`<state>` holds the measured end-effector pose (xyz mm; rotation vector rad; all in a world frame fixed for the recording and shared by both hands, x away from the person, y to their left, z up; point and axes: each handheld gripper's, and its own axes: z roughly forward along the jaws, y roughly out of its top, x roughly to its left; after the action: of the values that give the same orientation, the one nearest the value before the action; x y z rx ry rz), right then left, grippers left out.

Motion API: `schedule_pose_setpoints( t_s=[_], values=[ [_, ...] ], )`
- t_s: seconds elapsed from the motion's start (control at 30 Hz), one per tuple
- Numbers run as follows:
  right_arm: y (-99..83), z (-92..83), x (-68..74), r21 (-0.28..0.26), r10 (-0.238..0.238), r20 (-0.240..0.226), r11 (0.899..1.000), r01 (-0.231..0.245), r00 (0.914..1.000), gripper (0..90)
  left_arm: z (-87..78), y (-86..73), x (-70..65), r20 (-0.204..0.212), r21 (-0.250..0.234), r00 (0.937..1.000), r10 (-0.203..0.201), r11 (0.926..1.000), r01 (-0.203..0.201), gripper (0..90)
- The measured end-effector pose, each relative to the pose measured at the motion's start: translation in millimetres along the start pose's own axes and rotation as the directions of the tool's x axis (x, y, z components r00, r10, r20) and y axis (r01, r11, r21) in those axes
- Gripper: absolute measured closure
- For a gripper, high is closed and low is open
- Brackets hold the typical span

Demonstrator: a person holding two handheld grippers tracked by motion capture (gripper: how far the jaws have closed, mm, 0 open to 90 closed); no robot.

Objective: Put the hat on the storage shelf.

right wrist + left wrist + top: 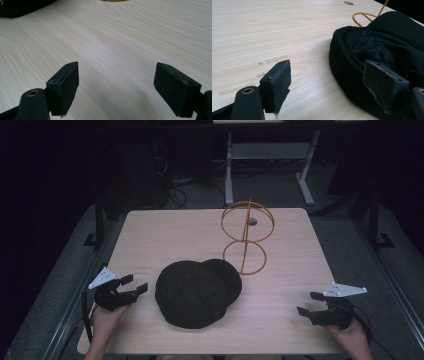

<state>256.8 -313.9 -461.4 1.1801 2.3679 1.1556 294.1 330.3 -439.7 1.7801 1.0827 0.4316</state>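
Pale wood-grain worktop [165, 230] carries two items: a black cap [196, 292] lying near the front centre, and an orange wire stand [246, 236] standing upright just behind it, toward the far edge.

Left claw [134, 285] rests at the front left corner, jaws spread wide and holding nothing. In the left gripper view the cap [387, 50] lies just beside one jaw pad; contact cannot be confirmed.

Right claw [310, 303] sits at the front right, well apart from the cap, jaws fully open over bare worktop and empty.

Status: no grasp is made. The cap is not on the stand. Judged remaining: close on the cap, lift it, and place it on the wire stand.
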Motion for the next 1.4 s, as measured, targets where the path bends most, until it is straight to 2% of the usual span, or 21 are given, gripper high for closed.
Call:
schedule_pose_setpoints(
  t_s=[0.2,0.27,0.5,0.8,0.9,1.03,1.2,1.33,1.4],
  values=[
    [9.1,-2.3,7.9,-0.010,-0.035,-0.010,0.999,0.035,0.9993,20.0,-0.3,-0.5,-1.3,-0.001,0.010,1.0000,-0.001,1.0000,0.001,22.1],
    [15.8,-3.5,13.3,-0.013,-0.057,-0.018,0.998,0.057,0.9982,19.9,-0.3,-0.4,-1.4,0.003,0.010,0.9999,0.013,0.9999,-0.013,22.1],
    [48.3,-6.4,30.7,-0.027,-0.111,-0.052,0.994,0.109,0.9925,17.9,0.2,-0.7,-2.0,0.001,0.015,0.9999,0.017,0.9997,-0.017,22.0],
    [89.5,4.9,58.6,-0.007,-0.197,-0.126,0.980,0.197,0.9723,14.4,0.9,-0.9,-2.1,0.004,0.017,0.9999,0.017,0.9997,-0.017,22.0],
    [103.6,11.0,66.1,-0.002,-0.219,-0.162,0.975,0.222,0.9621,14.5,0.9,-0.8,-2.4,0.006,0.015,0.9997,0.022,0.9996,-0.022,22.0],
    [113.8,16.8,72.8,0.007,-0.234,-0.179,0.971,0.239,0.9556,14.4,1.3,-1.0,-2.2,0.005,0.017,0.9997,0.024,0.9996,-0.024,22.0],
    [126.2,23.8,82.5,0.017,-0.264,-0.208,0.962,0.274,0.9419,14.5,1.6,-1.3,-2.6,0.002,0.016,1.0000,0.010,0.9998,-0.010,22.0],
    [136.6,28.4,89.8,0.022,-0.275,-0.224,0.958,0.286,0.9350,14.5,1.6,-1.2,-2.9,0.000,0.013,1.0000,0.005,0.9999,-0.005,22.1],
    [142.1,31.2,95.2,0.026,-0.290,-0.233,0.952,0.304,0.9281,14.5,1.9,-1.3,-2.9,0.000,0.013,1.0000,0.004,0.9999,-0.004,22.1]
  ],
)
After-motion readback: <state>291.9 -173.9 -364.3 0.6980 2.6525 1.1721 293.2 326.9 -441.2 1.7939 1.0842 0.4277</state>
